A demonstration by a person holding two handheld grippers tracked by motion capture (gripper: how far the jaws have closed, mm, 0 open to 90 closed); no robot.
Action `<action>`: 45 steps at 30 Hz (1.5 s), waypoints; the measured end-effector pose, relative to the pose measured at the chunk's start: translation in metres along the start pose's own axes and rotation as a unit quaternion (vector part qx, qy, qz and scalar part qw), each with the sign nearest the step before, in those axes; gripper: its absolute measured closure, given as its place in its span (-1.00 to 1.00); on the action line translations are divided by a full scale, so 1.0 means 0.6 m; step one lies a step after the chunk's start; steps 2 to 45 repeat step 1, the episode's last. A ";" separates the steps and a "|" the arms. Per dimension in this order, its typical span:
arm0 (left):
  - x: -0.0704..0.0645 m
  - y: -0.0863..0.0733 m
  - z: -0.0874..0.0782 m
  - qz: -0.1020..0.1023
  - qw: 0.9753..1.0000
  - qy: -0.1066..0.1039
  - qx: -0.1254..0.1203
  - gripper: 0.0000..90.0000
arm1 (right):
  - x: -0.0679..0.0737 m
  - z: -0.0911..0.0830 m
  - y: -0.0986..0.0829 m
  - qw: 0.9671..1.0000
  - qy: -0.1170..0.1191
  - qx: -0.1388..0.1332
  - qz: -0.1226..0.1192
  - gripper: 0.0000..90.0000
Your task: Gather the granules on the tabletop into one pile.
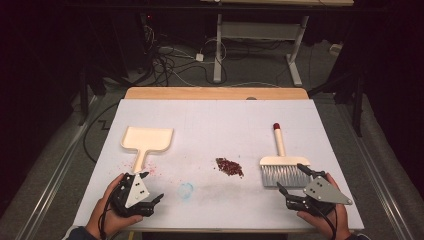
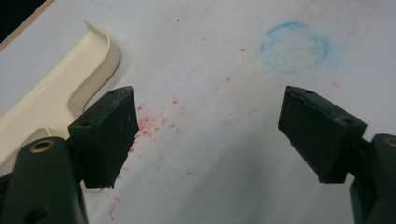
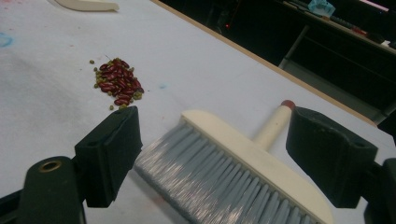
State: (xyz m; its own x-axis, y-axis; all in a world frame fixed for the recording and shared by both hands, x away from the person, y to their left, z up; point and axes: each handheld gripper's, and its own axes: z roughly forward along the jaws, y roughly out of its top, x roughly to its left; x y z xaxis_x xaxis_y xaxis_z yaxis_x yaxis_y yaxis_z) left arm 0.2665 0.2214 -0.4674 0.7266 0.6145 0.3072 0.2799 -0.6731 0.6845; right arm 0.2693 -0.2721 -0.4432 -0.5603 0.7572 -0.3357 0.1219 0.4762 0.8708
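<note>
Two grippers we hold with jaws spread wide, gripping nothing. Between the jaws of our right gripper (image 3: 212, 156) lies the brush (image 3: 243, 163), bristles nearest; the beans (image 3: 117, 81) sit beyond its left jaw. Our left gripper (image 2: 205, 135) hovers over stained table (image 2: 210, 154), the dustpan (image 2: 56, 93) just outside its left jaw.

Cream dustpan (image 1: 148, 138), grey-bristled cream brush (image 1: 283, 167), dark red beans (image 1: 229, 166).
</note>
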 end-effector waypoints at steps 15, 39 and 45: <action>0.000 0.000 0.001 0.000 1.000 0.000 0.001 -0.57 | 0.000 0.000 0.000 1.000 0.000 0.000 0.000 -0.59; 0.000 0.000 0.001 0.000 1.000 0.000 0.001 -0.57 | 0.000 0.000 0.000 1.000 0.000 0.000 0.000 -0.59; 0.000 0.000 0.001 0.000 1.000 0.000 0.001 -0.57 | 0.000 0.000 0.000 1.000 0.000 0.000 0.000 -0.59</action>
